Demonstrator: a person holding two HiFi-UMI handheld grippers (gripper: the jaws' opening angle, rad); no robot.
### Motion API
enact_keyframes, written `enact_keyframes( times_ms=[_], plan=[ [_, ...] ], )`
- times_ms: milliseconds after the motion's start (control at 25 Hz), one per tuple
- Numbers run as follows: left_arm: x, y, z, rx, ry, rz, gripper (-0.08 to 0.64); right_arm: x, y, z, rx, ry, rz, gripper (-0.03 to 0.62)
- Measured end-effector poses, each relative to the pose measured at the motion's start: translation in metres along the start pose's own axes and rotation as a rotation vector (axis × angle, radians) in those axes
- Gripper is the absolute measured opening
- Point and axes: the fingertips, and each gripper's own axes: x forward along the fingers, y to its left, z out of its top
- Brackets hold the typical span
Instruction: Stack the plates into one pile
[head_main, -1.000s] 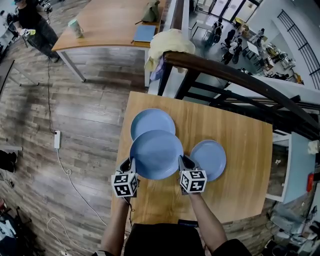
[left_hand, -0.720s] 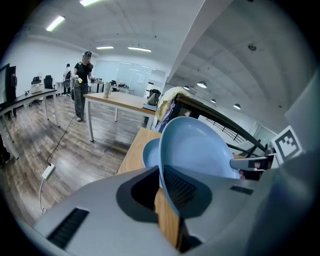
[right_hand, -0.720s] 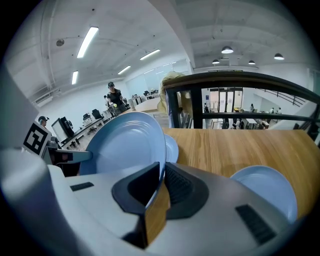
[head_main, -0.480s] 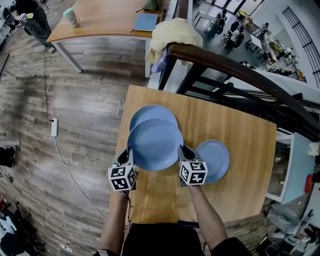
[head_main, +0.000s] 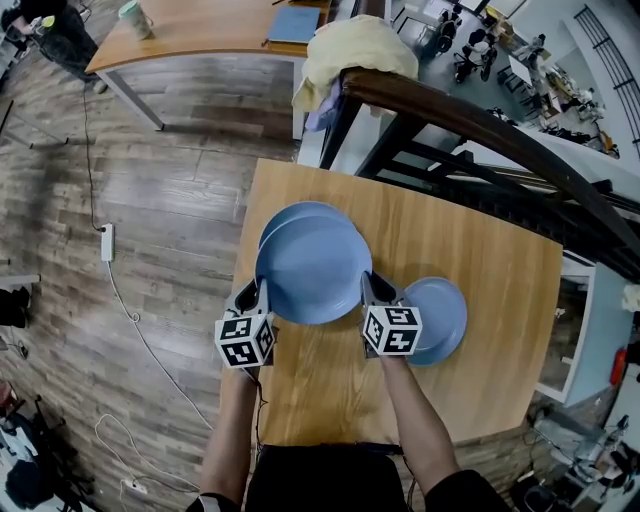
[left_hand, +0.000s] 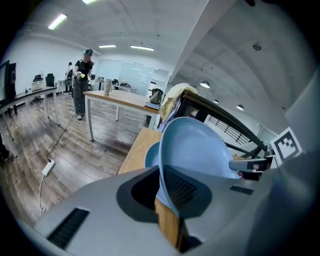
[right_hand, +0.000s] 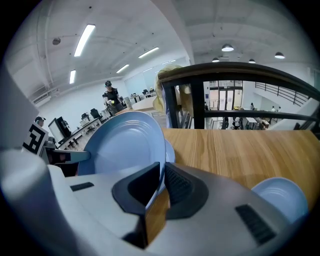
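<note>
The left claw (head_main: 257, 298) and right claw (head_main: 371, 290) are clenched on opposite rims of the carried plate (head_main: 313, 268), judged stiff, slick and breakable, above the resting plate (head_main: 278, 217).

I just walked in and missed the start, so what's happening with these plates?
A person holds a round blue plate, the left hand-held gripper and right hand-held gripper shut on opposite rims. It hangs over a second blue plate on the wooden table, not yet set down. A third blue plate lies apart at right.
</note>
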Motion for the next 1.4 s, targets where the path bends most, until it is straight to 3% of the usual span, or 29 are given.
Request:
enact_keyframes(
  times_ms=[680, 1200, 1400],
  plan=[
    [0.029, 0.011, -0.002, -0.042, 0.027, 0.003, 0.043, 0.031, -0.007, 0.005, 0.008, 0.011, 0.006, 0.048],
    [0.042, 0.017, -0.019, 0.004, 0.146, 0.034, 0.049, 0.046, -0.013, -0.012, -0.014, 0.08, 0.007, 0.049],
    [0.043, 0.018, -0.021, 0.012, 0.144, 0.047, 0.049, 0.05, -0.014, -0.019, -0.014, 0.091, 0.003, 0.049]
  ],
)
